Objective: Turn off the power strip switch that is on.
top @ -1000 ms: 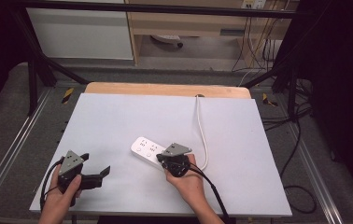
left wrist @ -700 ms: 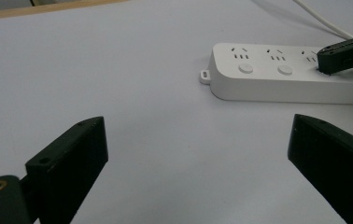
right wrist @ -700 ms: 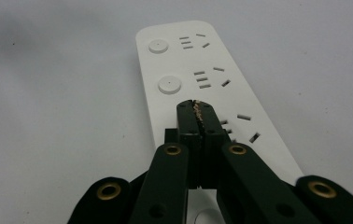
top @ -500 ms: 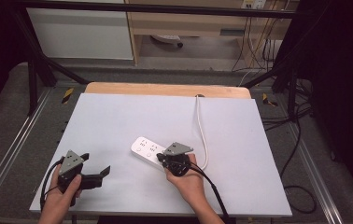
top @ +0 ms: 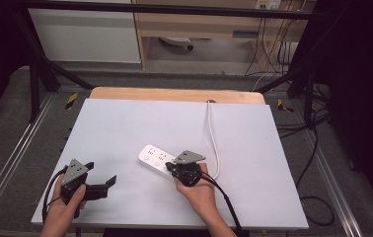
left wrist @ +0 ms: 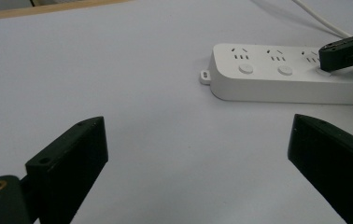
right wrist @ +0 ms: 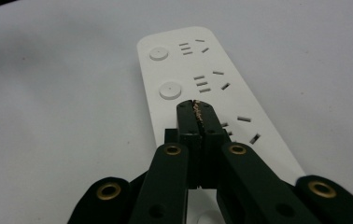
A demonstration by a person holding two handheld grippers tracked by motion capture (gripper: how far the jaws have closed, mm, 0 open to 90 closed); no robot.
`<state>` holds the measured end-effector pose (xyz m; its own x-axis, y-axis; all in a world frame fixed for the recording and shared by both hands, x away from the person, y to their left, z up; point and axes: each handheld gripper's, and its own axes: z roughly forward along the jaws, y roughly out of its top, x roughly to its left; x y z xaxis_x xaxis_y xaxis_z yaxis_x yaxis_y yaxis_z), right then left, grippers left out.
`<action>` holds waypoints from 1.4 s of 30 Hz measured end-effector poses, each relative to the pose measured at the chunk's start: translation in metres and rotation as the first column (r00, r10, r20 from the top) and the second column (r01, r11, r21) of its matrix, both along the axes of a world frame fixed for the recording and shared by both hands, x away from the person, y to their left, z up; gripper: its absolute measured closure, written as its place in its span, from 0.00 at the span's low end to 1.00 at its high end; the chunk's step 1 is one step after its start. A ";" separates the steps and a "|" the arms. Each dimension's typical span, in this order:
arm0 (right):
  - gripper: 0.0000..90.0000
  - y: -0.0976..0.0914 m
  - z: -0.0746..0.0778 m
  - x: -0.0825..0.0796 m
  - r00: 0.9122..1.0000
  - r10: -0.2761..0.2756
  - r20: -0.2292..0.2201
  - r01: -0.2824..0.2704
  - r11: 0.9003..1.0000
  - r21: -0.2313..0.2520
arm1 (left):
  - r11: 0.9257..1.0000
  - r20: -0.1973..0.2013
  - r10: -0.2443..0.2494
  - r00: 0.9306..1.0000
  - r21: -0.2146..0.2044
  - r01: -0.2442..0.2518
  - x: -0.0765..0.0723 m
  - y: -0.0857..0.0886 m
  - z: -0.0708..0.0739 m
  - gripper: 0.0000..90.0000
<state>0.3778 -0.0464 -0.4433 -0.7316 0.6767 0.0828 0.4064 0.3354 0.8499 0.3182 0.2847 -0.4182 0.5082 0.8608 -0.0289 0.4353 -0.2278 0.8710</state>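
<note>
High view puts my two hands at the near edge of the white table (top: 125,123), so I will start there and work outward. My left gripper (top: 92,183) sits low at the near left with its jaws spread wide and nothing between them; through the left gripper view the power strip (left wrist: 282,79) lies ahead and off to the right, well apart from those jaws. My right gripper (top: 180,170) is the nearer one by far: its jaws are pressed together with nothing caught between them, and the joined tip rests on the top face of the power strip, on or right at the third round button (right wrist: 170,90) row, though the tip hides the exact spot so I cannot tell if it is pressing. From that gripper the strip's long axis runs straight away from me, two more buttons and their socket slots lying beyond the tip. No containers are on the table. Farther out, the strip's white cord (top: 211,133) leaves its right end, curls and runs to the far edge, where the wooden board (top: 174,94) shows.
</note>
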 end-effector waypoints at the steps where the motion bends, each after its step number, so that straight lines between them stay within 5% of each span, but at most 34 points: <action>1: 1.00 -0.001 0.000 0.000 1.000 0.001 -0.004 -0.001 1.000 0.011 | 1.000 0.001 -0.001 1.000 0.000 0.001 0.000 0.000 0.000 0.05; 23: 0.94 -0.011 0.006 -0.005 1.000 -0.028 -0.007 0.028 0.998 0.049 | 1.000 0.009 -0.005 1.000 0.000 0.005 -0.001 0.000 0.001 0.05; 29: 0.77 -0.012 0.010 -0.005 0.999 -0.037 -0.011 0.038 0.998 0.058 | 1.000 0.009 -0.005 1.000 -0.001 0.005 -0.001 0.001 0.001 0.05; 35: 0.55 -0.014 0.013 -0.003 0.996 -0.060 0.063 0.055 0.995 0.078 | 1.000 0.009 -0.004 1.000 -0.002 0.004 -0.001 0.001 0.001 0.05; 42: 0.23 -0.016 0.024 0.001 0.998 -0.063 -0.001 0.063 0.995 0.077 | 1.000 0.009 -0.004 1.000 -0.001 0.004 -0.001 0.001 0.001 0.05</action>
<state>0.3784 -0.0627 -0.4193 -0.6876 0.7133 0.1356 0.4235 0.2423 0.8729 0.3171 0.2858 -0.4168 0.5120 0.8586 -0.0254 0.4267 -0.2286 0.8750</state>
